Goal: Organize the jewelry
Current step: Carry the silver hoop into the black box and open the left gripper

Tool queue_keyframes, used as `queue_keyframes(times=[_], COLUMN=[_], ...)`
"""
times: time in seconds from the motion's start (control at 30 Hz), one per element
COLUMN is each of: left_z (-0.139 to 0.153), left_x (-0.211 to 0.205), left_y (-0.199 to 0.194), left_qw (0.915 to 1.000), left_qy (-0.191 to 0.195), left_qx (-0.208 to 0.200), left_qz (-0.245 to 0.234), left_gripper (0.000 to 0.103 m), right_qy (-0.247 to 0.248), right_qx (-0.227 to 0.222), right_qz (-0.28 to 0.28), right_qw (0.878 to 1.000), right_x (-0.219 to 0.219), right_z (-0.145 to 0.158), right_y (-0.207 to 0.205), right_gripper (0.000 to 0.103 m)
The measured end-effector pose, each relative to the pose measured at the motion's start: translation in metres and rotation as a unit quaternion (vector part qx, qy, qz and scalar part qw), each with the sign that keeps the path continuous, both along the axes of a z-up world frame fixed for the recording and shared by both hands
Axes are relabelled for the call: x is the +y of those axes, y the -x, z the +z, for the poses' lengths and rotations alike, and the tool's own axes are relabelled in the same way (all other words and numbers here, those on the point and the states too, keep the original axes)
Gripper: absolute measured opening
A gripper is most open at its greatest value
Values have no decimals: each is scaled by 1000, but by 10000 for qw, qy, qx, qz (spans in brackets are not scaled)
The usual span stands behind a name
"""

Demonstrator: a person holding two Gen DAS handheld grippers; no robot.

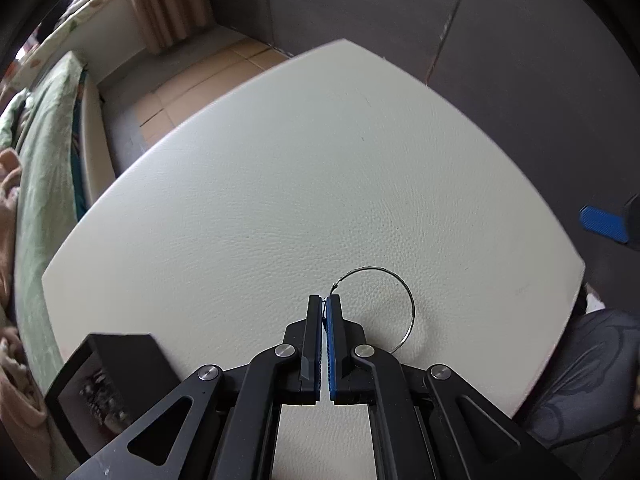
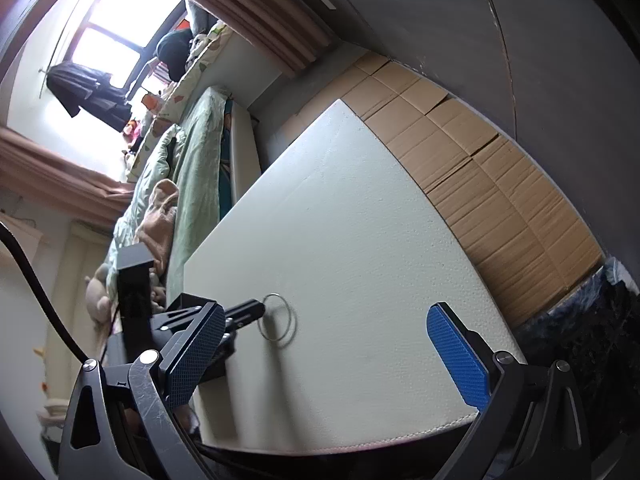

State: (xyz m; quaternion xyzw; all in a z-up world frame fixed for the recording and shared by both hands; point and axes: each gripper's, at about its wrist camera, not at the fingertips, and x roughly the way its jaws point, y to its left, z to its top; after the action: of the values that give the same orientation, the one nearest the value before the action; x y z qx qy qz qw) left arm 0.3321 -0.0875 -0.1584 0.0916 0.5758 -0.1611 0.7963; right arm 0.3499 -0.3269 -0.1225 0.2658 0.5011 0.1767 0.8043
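A thin silver hoop earring (image 1: 404,300) lies against the cream leather table top (image 1: 280,184). My left gripper (image 1: 325,300) is shut on the hoop's clasp end at its fingertips, low over the table. The hoop also shows in the right wrist view (image 2: 278,320), pinched at the left gripper's tip (image 2: 262,309). A black jewelry box (image 1: 108,388) with small pieces inside stands at the table's left front, beside the left gripper. My right gripper (image 2: 328,328) is open and empty, off the table's near edge, its blue pads (image 2: 458,356) wide apart.
A bed with green bedding (image 2: 188,152) runs along the table's far left side. Flattened cardboard (image 2: 480,184) covers the floor beyond the table. Dark wall panels (image 1: 440,20) stand behind. The right gripper's blue pad (image 1: 604,224) shows at the right edge of the left wrist view.
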Motion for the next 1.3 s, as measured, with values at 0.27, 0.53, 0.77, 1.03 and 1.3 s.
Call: queue_keyframes(times=[0.27, 0.53, 0.77, 1.03, 1.3], left_z=[43, 74, 85, 86, 64], left_x=[25, 53, 90, 128, 158], left_y=[13, 28, 42, 62, 68], left_qw=[9987, 9960, 9920, 9867, 9819], left_qy=[190, 219, 253, 324, 462], left_qx=[-358, -645, -792, -797, -701], left_qz=[322, 574, 951, 1382, 1700], left_gripper=[1, 1, 1, 2, 2], right_qy=[125, 315, 354, 401, 555], right_qx=[-64, -225, -340, -356, -508], right_qz=[241, 563, 739, 873, 1190], right_qw=[9996, 9977, 9961, 9947, 9900], right_x=[17, 45, 66, 92, 127], right_z=[4, 10, 17, 18, 21], right_y=[0, 4, 9, 10, 13], right_gripper=[103, 103, 103, 103, 103])
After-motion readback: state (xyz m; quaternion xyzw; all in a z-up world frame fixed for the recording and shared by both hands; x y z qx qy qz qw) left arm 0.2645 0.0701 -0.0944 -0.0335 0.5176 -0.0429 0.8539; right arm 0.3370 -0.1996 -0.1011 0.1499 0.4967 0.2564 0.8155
